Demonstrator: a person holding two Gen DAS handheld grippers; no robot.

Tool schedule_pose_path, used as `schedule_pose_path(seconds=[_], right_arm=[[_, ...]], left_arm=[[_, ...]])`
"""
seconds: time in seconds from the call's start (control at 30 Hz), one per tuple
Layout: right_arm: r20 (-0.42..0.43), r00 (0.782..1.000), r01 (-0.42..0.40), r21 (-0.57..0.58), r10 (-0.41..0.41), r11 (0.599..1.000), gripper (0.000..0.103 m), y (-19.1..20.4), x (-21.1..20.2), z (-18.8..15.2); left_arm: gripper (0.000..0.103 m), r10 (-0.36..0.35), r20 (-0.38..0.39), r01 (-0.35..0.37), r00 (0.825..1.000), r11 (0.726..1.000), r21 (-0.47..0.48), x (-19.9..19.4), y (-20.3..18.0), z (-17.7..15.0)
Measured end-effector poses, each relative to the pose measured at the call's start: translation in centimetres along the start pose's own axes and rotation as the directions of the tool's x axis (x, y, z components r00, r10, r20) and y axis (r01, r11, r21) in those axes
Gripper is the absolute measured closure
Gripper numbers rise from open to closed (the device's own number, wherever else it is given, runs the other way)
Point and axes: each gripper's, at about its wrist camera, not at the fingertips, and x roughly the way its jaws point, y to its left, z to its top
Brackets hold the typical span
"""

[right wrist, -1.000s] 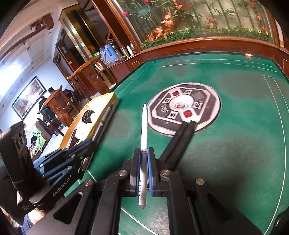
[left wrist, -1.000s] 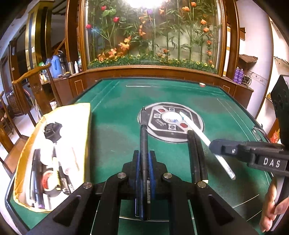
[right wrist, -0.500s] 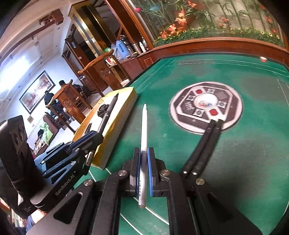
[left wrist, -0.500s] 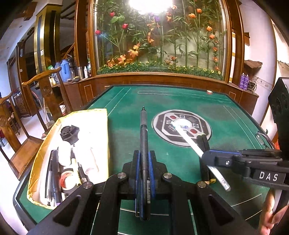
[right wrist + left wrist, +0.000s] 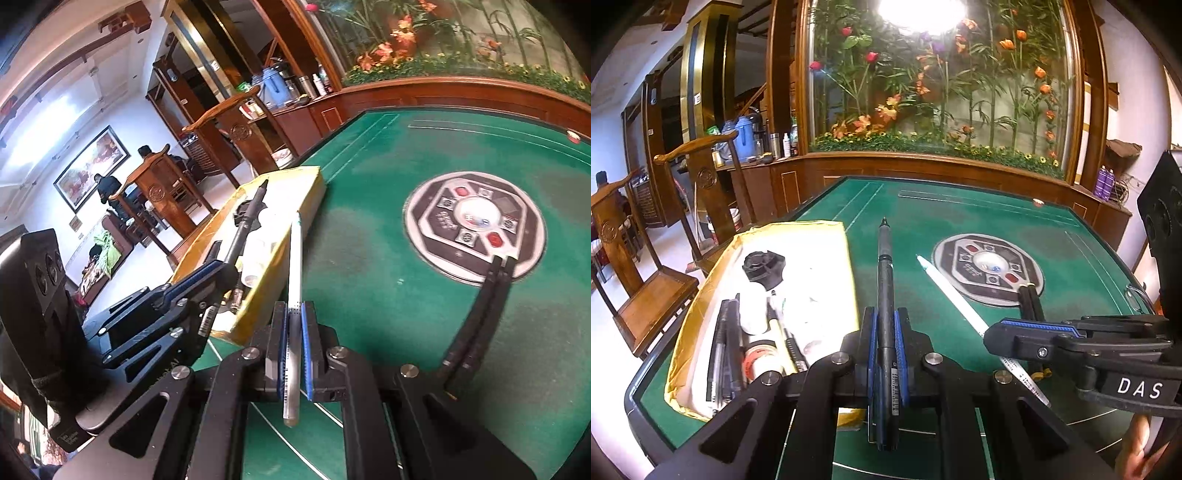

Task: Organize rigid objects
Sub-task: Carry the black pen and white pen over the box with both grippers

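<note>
- Over the near part of the table (image 5: pixel 1082 266), a black pen (image 5: pixel 885 295) is being held clenched between the jaws of the left gripper (image 5: pixel 885 325), its tip pointing toward the far edge.
- Beside it, a white pen (image 5: pixel 293 295) is being gripped in the same lengthwise way by the right gripper (image 5: pixel 293 325); in the left view its tip is reaching toward the round panel (image 5: pixel 988 267) at the table's middle.
- Along the left edge of the table, a yellow-rimmed box (image 5: pixel 849 266) is lying open, and pens, a black cap and a tape roll are already being kept inside it.
- Two black sticks (image 5: pixel 480 306) are being left on the felt, one end touching the round panel's near rim and the other running back toward the near edge.
- The step in hand is judged to be the carry: both pens are being borne above the felt toward the box, and neither is yet being lowered into it.
- For the next move, each pen is to be brought over the box's open middle, aligned with the pens lying there, lowered and then released; the grippers are being held close together, so one is best emptied before the other.
- The sticks are judged to be still awaiting pickup.
</note>
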Motion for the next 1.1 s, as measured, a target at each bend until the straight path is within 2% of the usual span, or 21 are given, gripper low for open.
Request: schedule_pose_path(seconds=[0.37, 0.53, 0.67, 0.93, 1.1], right_arm=[[-0.044, 0.999, -0.027, -0.052, 0.025, 0.998, 0.096, 3.8, 3.7, 2.0], [-0.067, 0.997, -0.032, -0.059, 0.028, 0.998, 0.096, 5.3, 6.3, 3.2], [-0.091, 0.996, -0.019, -0.053, 0.014, 0.998, 0.096, 5.8, 8.6, 3.9], [-0.143, 0.989, 0.020, -0.027, -0.024, 0.999, 0.096, 5.3, 12.9, 3.9], [-0.138, 0.989, 0.046, -0.036, -0.051, 0.998, 0.096, 5.2, 13.7, 4.0]], left_arm=[[0.094, 0.042, -0.006, -0.043, 0.999, 0.989, -0.141, 0.7, 6.5, 0.1], [0.094, 0.035, -0.042, -0.045, 0.999, 0.965, -0.258, 2.0, 10.6, -0.5], [0.094, 0.046, -0.076, -0.067, 0.996, 0.953, -0.296, 3.2, 12.4, -1.2], [0.094, 0.030, -0.123, -0.070, 0.992, 0.939, -0.335, 5.7, 13.9, -1.8], [0.094, 0.010, -0.130, -0.052, 0.991, 0.944, -0.324, 6.3, 13.1, -1.7]])
